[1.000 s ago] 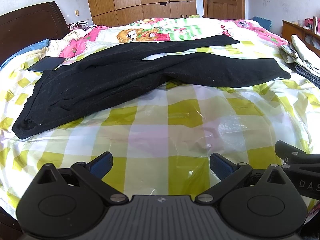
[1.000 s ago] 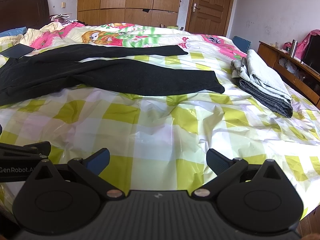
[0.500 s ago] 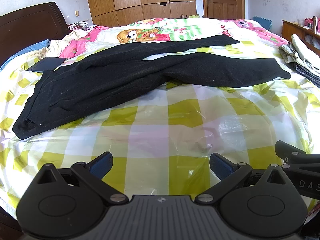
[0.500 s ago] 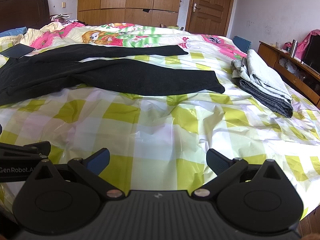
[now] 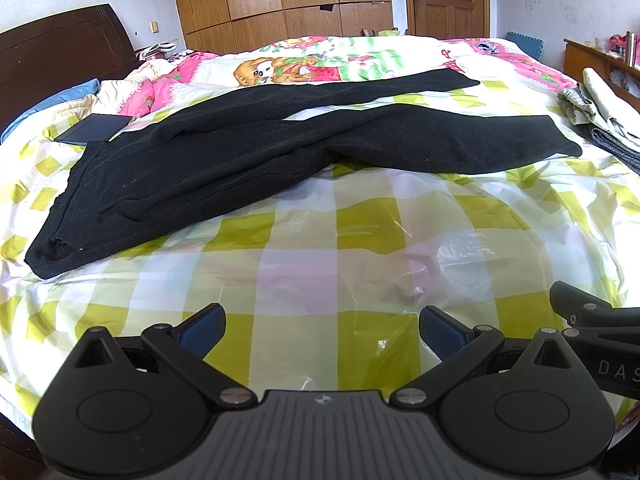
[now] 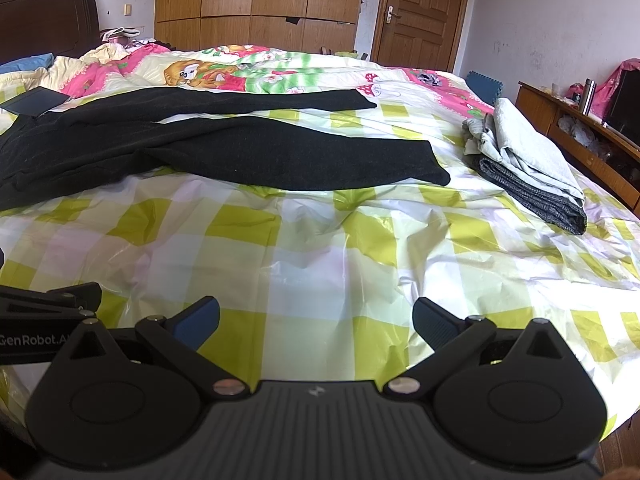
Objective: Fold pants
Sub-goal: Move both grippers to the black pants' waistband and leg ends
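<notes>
Nothing is folded yet: the black pants point(image 5: 248, 152) lie spread across the bed point(image 5: 360, 240) well ahead of both my claws, legs splayed apart. My left claw point(image 5: 322, 330) and right claw point(image 6: 316, 320) both gape wide and empty, so every fold remains.

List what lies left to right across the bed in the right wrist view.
Dark flat pad → black pants → folded clothes pile → wooden sideboard.
</notes>
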Tool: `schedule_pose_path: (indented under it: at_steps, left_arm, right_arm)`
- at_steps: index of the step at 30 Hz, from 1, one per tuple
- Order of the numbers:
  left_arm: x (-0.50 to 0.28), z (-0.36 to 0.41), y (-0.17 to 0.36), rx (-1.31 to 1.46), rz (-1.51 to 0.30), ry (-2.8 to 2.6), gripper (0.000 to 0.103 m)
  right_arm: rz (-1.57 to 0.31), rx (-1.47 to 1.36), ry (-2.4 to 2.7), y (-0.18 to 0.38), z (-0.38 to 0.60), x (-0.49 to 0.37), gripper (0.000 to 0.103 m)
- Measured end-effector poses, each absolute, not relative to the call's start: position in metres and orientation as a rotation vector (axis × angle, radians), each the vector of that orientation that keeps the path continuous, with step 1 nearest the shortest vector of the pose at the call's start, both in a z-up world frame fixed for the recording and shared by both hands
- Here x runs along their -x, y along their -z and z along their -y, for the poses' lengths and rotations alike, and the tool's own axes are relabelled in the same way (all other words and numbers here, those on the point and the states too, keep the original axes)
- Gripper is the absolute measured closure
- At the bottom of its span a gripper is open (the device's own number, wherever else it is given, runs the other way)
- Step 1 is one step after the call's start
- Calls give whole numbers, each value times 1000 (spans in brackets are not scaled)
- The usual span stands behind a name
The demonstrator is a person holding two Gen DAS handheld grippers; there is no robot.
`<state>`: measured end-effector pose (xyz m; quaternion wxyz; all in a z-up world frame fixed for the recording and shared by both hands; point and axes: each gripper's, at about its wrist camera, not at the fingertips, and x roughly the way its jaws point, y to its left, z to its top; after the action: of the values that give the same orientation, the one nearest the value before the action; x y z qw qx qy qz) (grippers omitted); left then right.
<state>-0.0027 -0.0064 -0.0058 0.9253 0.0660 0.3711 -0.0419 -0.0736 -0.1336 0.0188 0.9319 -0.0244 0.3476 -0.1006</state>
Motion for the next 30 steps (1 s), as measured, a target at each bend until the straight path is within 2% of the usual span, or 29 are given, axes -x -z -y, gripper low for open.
schedule_pose_path:
  at_steps: [10,17,20,22,30]
  left_arm:
    - [-3,7,1,-141,-750,114,0]
    - [-45,30,-7,-190,-692,178,0]
    - [-75,44,-7,-220,-651,219,0]
    - [-98,53,-4,-239,-633,245,0]
    - [-178,101,2,-295,-567,385,0]
  right_arm:
    - [-699,-6,179,-28,147,61,1]
    - [-703,-152,227,-31,207,3,3]
    - [-718,-308,221,-26,248,-35,11]
    - [-738,-403,209,-20,273,-62,23]
    - [-762,-643,298,18,335,-137,29]
